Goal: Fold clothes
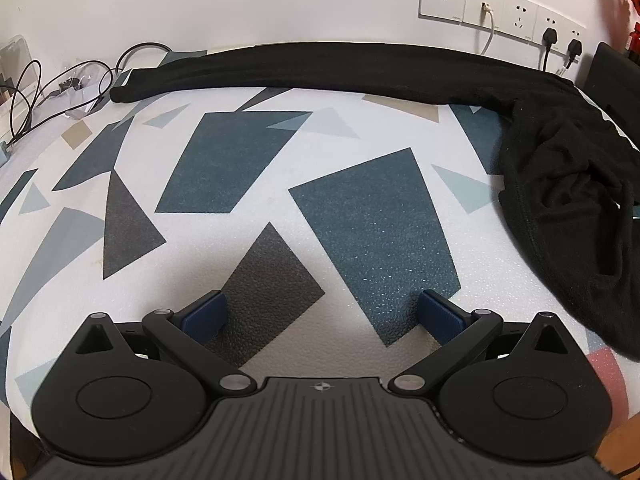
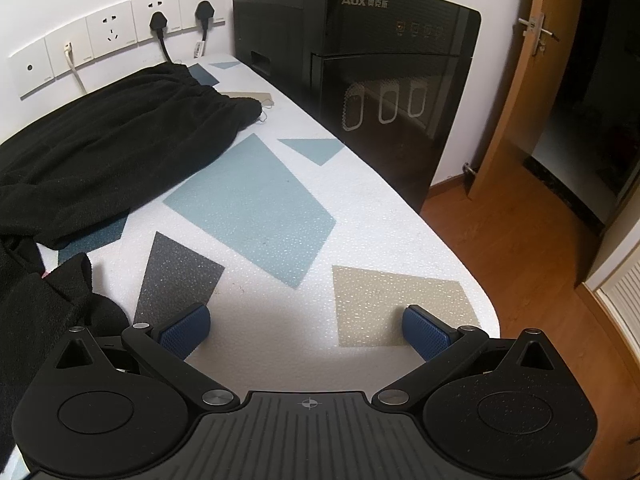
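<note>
Black trousers (image 1: 568, 184) lie on the patterned table cover (image 1: 256, 160). One leg (image 1: 320, 66) stretches along the far edge by the wall; the rest is bunched at the right. In the right wrist view the trousers (image 2: 120, 140) spread across the left, with the elastic waistband (image 2: 200, 88) toward the wall. My left gripper (image 1: 322, 316) hovers open over bare cover, well left of the cloth, nothing between its blue pads (image 1: 206, 316). My right gripper (image 2: 306, 330) is open too, with a fold of black cloth (image 2: 48, 304) just left of its left finger.
Wall sockets with plugs and a white cable (image 1: 516, 12) run behind the table. Loose cables (image 1: 60, 84) lie at the far left. A black AUX appliance (image 2: 368, 68) stands against the table's right end. Beyond it are wooden floor (image 2: 520, 260) and an open door (image 2: 516, 92).
</note>
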Available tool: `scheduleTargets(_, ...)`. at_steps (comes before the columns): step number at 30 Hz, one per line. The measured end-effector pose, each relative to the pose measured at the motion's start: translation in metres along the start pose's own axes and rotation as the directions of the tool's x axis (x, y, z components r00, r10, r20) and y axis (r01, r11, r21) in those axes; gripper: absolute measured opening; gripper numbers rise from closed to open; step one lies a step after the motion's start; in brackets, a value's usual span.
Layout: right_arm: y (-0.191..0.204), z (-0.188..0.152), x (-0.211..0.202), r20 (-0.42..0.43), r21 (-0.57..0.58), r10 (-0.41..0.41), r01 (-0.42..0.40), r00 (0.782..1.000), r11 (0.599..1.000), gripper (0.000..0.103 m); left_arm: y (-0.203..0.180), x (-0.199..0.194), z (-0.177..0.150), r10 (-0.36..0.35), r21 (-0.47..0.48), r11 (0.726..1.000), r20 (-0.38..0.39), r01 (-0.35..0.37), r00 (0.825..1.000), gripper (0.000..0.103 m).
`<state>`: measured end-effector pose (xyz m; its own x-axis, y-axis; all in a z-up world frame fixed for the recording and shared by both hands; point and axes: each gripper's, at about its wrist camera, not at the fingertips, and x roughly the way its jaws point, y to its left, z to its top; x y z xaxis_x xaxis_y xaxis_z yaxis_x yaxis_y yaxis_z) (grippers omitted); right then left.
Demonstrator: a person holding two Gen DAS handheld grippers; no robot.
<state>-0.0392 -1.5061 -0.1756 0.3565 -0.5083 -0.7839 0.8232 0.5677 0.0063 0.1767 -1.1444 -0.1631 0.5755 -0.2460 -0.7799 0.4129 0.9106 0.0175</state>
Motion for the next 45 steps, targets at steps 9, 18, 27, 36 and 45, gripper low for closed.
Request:
scheduleTargets(9,0.002,-0.004,-0.002,0.031,-0.004,-0.003,0.003,1.000,1.000,0.102,0.000,-0.003,-0.004,0.005,-0.006,1.000,0.006,-0.005,1.000,0.103)
scheduleTargets(18,0.006,-0.008,-0.004,0.046,0.016,-0.019,0.018,0.999,1.000,0.102,-0.002,-0.005,-0.006,0.030,-0.032,0.999,0.011,-0.030,0.999,0.103)
scheduleTargets(27,0.002,-0.003,0.001,0.039,-0.022,0.028,-0.027,0.999,0.999,0.102,-0.009,-0.012,-0.003,0.045,0.019,0.999,-0.018,-0.045,0.999,0.103)
scheduleTargets(36,-0.001,0.009,0.004,-0.041,-0.064,0.068,-0.071,0.997,0.995,0.102,-0.097,-0.048,0.026,-0.279,0.260,0.929,0.027,0.263,0.960,0.102)
scheduleTargets(45,-0.002,0.024,0.011,-0.155,-0.102,0.087,-0.103,0.984,0.989,0.102,-0.217,-0.026,0.004,-0.344,0.591,0.731,-0.111,0.340,0.933,0.102)
